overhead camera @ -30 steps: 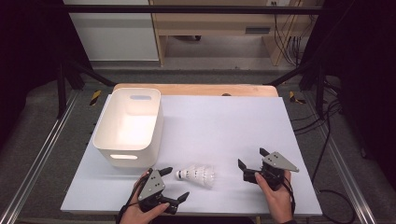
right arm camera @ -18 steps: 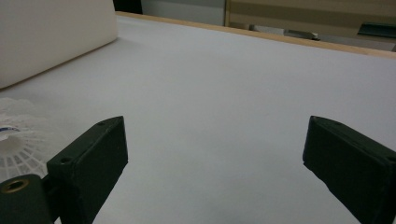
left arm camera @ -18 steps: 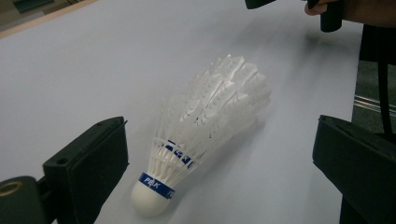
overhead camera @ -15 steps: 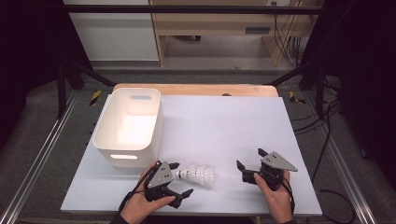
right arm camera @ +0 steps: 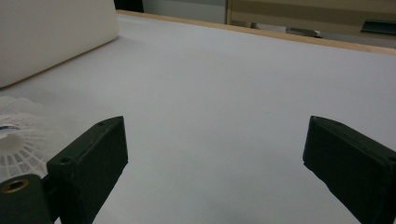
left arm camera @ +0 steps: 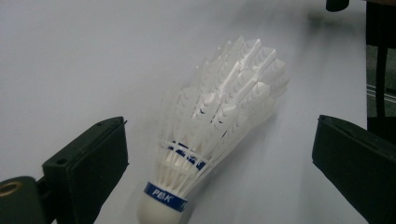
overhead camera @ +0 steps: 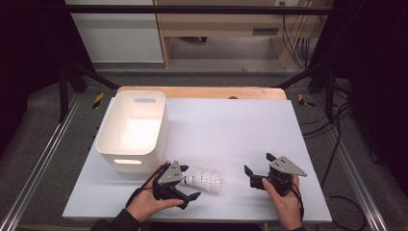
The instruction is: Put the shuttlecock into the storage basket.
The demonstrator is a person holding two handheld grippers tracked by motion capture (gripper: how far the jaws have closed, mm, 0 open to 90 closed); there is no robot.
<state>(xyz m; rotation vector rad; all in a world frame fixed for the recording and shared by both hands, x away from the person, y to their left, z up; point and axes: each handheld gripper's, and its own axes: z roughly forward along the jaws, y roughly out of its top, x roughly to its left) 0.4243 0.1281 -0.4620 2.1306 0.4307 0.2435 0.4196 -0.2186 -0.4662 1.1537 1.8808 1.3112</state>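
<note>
A white feather shuttlecock (overhead camera: 206,180) lies on its side on the white table top (overhead camera: 231,125), near the front edge, cork end pointing left. In the left gripper view the shuttlecock (left arm camera: 219,116) looks like several nested together, with a blue band by the cork. My left gripper (overhead camera: 189,183) is open, one jaw on each side of the cork end, not touching it (left arm camera: 219,161). My right gripper (overhead camera: 257,163) rests open to the right of the shuttlecock with nothing between its jaws (right arm camera: 215,158). The feathers (right arm camera: 18,140) appear at that view's left edge.
A white plastic bin (overhead camera: 132,127) with handle slots stands on the left part of the table, just behind my left hand; its wall (right arm camera: 51,32) appears in the right gripper view. A wooden strip (overhead camera: 202,92) runs along the table's far edge.
My left gripper has moved forward and right from the front edge until its open jaws straddle the shuttlecock's cork end. The right gripper and the shuttlecock have stayed put.
</note>
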